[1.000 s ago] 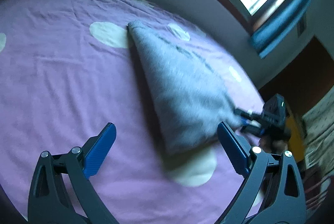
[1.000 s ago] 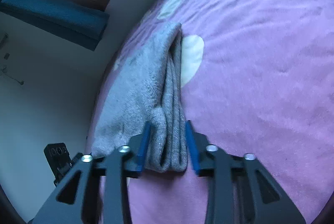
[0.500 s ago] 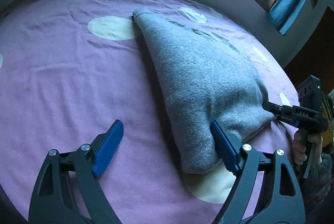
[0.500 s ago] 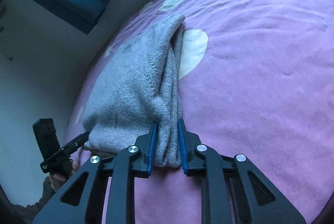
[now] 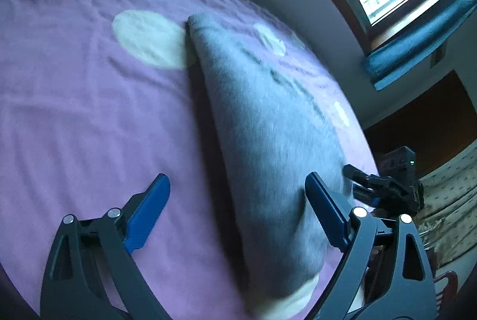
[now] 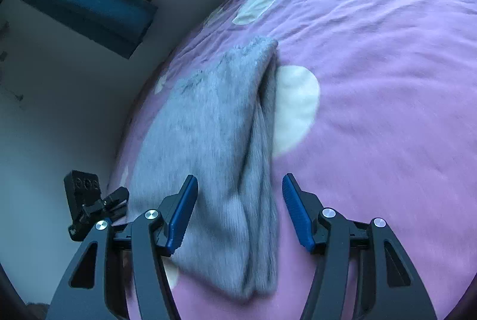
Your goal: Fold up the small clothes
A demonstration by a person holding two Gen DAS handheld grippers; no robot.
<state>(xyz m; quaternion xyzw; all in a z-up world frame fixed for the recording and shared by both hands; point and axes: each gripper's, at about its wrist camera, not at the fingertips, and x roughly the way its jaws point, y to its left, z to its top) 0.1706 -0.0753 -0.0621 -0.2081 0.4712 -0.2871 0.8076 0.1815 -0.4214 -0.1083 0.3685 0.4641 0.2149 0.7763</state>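
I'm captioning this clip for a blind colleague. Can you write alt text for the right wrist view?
A folded grey knit garment lies on a purple bedspread with pale spots, its near end between the open jaws of the right gripper. The left gripper shows at the garment's left edge, under a window.

- Left gripper (image 5: 237, 208): two dark grey, almost black plastic finger arms, each built as an open triangular frame with cut-out windows.
- Left gripper fingers (image 5: 147, 212): flat blue pads with a finely ribbed face, set on the inner side of each arm.
- Fasteners: two round silver screw heads per arm, placed at the pivot points just behind the pads.
- Right gripper (image 6: 240, 208): same construction — dark frame arms, triangular cut-outs, paired silver screws.
- Right gripper fingers (image 6: 298, 212): blue ribbed pads, long and narrow, tapering toward the tip.
- Seen from the opposite wrist view, each unit carries a black box-shaped housing behind the fingers; markings on it are too blurred to read.
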